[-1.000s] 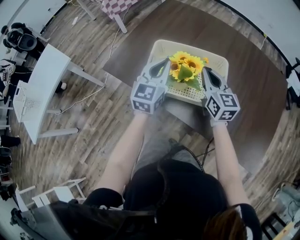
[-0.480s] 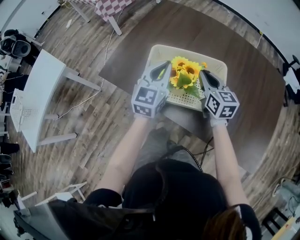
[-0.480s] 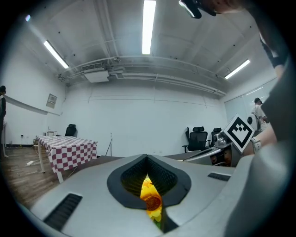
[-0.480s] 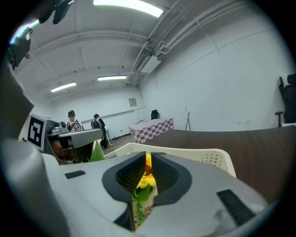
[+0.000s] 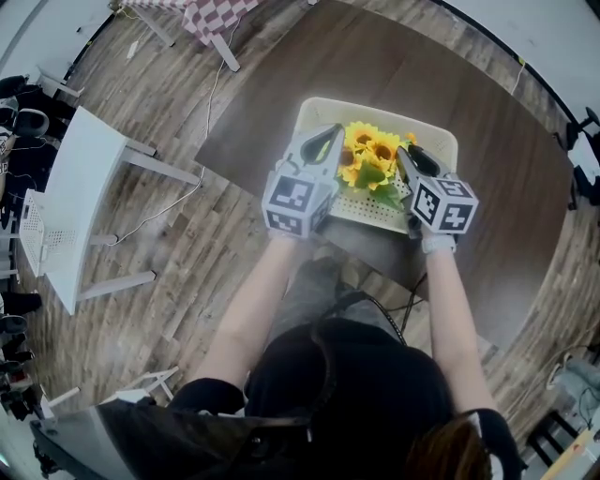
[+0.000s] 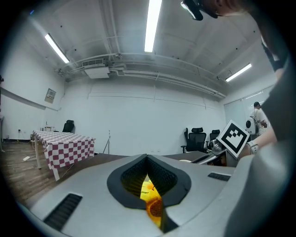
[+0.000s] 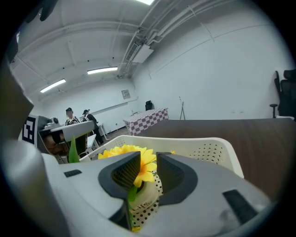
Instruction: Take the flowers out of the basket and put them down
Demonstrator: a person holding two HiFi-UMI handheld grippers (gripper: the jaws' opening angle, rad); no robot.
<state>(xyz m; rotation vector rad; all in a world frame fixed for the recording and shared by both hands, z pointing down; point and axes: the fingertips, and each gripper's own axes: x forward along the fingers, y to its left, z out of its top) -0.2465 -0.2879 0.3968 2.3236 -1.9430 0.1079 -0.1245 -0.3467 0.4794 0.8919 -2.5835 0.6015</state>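
Observation:
A bunch of yellow sunflowers (image 5: 370, 155) with green leaves stands in a cream perforated basket (image 5: 375, 106) on the dark brown table (image 5: 506, 169). My left gripper (image 5: 330, 139) sits at the left side of the flowers, shut, with a bloom (image 6: 152, 203) showing just beyond its closed tips (image 6: 147, 159). At the right side of the bunch, my right gripper (image 5: 405, 155) has its jaws opening. In the right gripper view a sunflower (image 7: 121, 151) and a dotted wrap (image 7: 148, 199) lie in the gap of the right gripper (image 7: 148, 159); the pads do not press on them.
The basket's far wall (image 7: 212, 148) rises past the right jaws. A white table (image 5: 84, 178) stands on the wooden floor at the left, a checkered-cloth table (image 5: 220, 14) farther back, and a cable (image 5: 187, 187) trails between them. People (image 7: 69, 115) stand far off.
Both grippers stay at the flowers' sides. The right one has edged slightly in toward the blooms.

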